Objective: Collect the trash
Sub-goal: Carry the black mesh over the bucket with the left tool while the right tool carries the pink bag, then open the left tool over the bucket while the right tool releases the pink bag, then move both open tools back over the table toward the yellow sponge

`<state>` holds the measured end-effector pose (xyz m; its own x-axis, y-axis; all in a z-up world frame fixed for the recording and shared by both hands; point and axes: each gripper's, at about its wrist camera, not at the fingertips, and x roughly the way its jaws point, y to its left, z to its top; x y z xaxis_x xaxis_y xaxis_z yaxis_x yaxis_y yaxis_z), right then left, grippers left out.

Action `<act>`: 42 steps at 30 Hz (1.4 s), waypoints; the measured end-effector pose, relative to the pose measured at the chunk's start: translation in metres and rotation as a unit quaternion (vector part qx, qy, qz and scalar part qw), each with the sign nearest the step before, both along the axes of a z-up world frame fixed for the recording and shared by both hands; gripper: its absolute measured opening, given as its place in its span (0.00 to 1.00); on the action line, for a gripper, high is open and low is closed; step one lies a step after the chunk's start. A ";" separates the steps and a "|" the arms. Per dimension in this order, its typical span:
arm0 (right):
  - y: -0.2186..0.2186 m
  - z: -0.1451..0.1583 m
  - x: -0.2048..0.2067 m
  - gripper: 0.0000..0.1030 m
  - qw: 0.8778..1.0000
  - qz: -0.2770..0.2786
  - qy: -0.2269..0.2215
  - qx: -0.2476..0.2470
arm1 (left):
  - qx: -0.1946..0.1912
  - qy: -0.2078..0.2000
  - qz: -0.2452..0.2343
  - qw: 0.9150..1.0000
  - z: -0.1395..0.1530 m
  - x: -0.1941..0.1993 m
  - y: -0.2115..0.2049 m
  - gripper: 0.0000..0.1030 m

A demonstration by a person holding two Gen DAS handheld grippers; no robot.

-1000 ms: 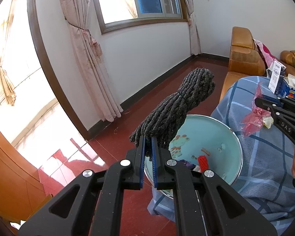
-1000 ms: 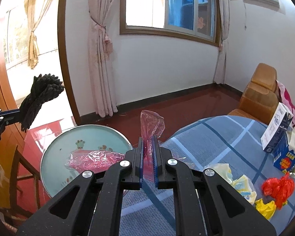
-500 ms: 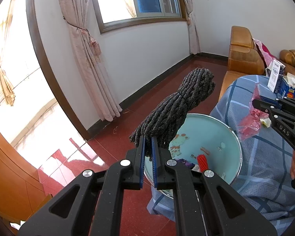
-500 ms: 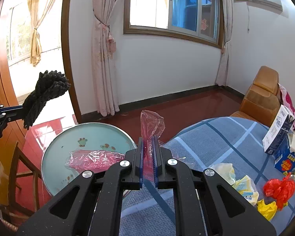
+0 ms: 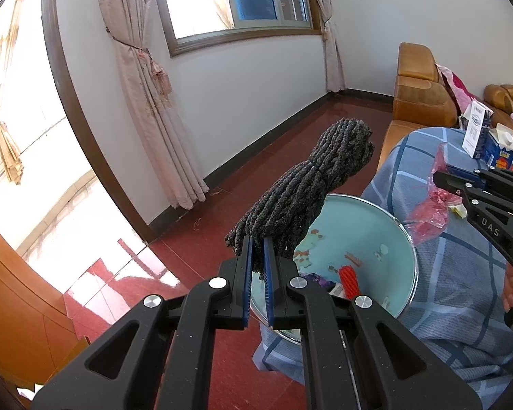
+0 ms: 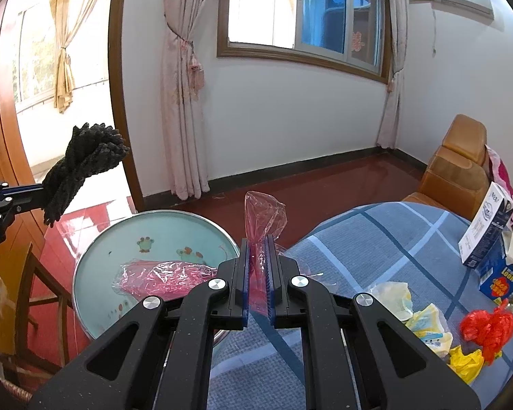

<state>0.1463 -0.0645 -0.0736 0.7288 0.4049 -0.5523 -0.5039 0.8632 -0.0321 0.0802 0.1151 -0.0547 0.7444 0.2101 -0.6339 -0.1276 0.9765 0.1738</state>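
My left gripper (image 5: 258,239) is shut on a dark grey shaggy cloth (image 5: 318,177), which sticks up above a round teal basin (image 5: 359,232). The right wrist view shows that cloth (image 6: 85,160) at the far left, in the left gripper (image 6: 41,189). My right gripper (image 6: 258,239) is shut on a thin pink plastic bag (image 6: 261,215). The bag's crumpled lower part (image 6: 160,276) hangs toward the basin (image 6: 167,229). In the left wrist view the right gripper (image 5: 441,177) holds the pink bag (image 5: 427,212) just beside the basin's rim.
A blue checked tablecloth (image 6: 359,239) carries a red bag (image 6: 489,324), a yellow wrapper (image 6: 468,362), crumpled white paper (image 6: 393,294) and two cartons (image 6: 485,229). A red item (image 5: 349,276) lies in the basin. Brown sofa (image 5: 420,102) behind, wooden chair (image 6: 34,290) at the left.
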 end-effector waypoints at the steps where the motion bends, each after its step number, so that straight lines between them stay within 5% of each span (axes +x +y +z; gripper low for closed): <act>1: 0.001 0.001 0.000 0.08 1.000 0.000 0.000 0.000 | 0.000 0.000 0.000 1.000 0.001 0.001 0.001 0.06; 14: 0.006 -0.002 0.002 0.11 1.000 0.012 0.006 -0.005 | -0.004 0.010 -0.012 1.000 -0.001 0.003 0.000 0.10; 17: 0.007 -0.003 0.002 0.29 1.000 0.018 0.006 0.000 | -0.003 0.010 -0.018 1.000 -0.002 0.003 -0.004 0.23; 22: 0.007 -0.006 0.003 0.43 1.000 0.020 0.012 0.000 | 0.000 0.008 -0.024 1.000 -0.004 0.002 -0.009 0.35; 42: 0.005 -0.011 -0.001 0.45 1.000 0.018 0.018 -0.003 | 0.001 0.008 -0.022 1.000 -0.007 0.002 -0.010 0.39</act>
<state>0.1456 -0.0592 -0.0843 0.6929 0.4275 -0.5806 -0.5357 0.8442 -0.0177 0.0827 0.1055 -0.0613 0.7420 0.1789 -0.6461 -0.0816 0.9807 0.1778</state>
